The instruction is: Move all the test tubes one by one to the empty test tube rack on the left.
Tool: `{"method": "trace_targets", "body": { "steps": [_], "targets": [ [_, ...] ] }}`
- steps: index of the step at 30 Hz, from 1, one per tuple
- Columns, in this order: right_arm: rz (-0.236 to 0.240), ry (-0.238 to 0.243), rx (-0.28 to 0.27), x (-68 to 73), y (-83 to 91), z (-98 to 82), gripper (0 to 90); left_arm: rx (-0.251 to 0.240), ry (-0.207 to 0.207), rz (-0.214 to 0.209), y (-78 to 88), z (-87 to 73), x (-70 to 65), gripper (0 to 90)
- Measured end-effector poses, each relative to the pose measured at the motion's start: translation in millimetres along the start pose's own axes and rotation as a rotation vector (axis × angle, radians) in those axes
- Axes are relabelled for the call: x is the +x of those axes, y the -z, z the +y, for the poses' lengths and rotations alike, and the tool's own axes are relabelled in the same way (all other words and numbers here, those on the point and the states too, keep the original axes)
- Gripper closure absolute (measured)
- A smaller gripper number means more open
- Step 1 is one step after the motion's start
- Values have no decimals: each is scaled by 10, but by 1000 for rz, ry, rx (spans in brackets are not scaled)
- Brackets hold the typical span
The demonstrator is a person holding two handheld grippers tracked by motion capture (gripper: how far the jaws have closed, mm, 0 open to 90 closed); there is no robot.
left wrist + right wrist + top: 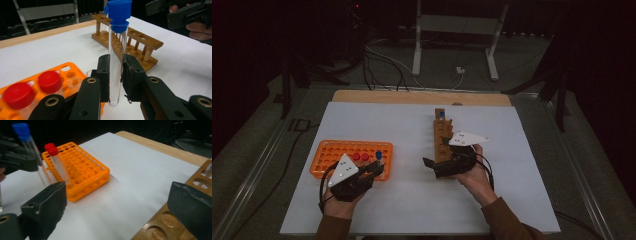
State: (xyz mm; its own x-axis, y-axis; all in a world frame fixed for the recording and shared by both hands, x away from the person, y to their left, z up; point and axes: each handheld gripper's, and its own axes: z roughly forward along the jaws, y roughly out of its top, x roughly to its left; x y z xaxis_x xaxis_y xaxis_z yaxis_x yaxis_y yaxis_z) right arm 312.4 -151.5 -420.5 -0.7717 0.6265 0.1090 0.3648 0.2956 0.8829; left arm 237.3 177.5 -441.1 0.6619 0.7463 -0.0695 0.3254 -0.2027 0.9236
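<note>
Left gripper view: left gripper (116, 75) clamped on a clear test tube with blue cap (117, 50), held upright just right of the orange rack (71, 72), which carries two red-capped tubes (48, 81). High view: right gripper (439, 165) at the near end of the wooden rack (442, 137), jaws spread wide, nothing between them.

The left gripper (378, 167) is held low at the left, its jaws pressed shut on a thin upright object. The right gripper (428, 163) is held at the right, pointing leftward, its jaws spread wide with nothing gripped between them. Both forearms are extended from the near edge
</note>
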Motion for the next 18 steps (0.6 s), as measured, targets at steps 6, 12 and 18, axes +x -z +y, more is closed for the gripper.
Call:
{"method": "trace_targets", "body": {
  "steps": [6,12,18],
  "targets": [
    [-32,1,-4,-39,43,-14,3,3,15,56,155,-69,142,768],
    [-46,-1,-9,-62,69,-25,3,-3,29,113,261,-140,255,768],
    [-44,3,-12,-56,77,-25,3,-5,44,181,345,-217,374,768]
  ]
}}
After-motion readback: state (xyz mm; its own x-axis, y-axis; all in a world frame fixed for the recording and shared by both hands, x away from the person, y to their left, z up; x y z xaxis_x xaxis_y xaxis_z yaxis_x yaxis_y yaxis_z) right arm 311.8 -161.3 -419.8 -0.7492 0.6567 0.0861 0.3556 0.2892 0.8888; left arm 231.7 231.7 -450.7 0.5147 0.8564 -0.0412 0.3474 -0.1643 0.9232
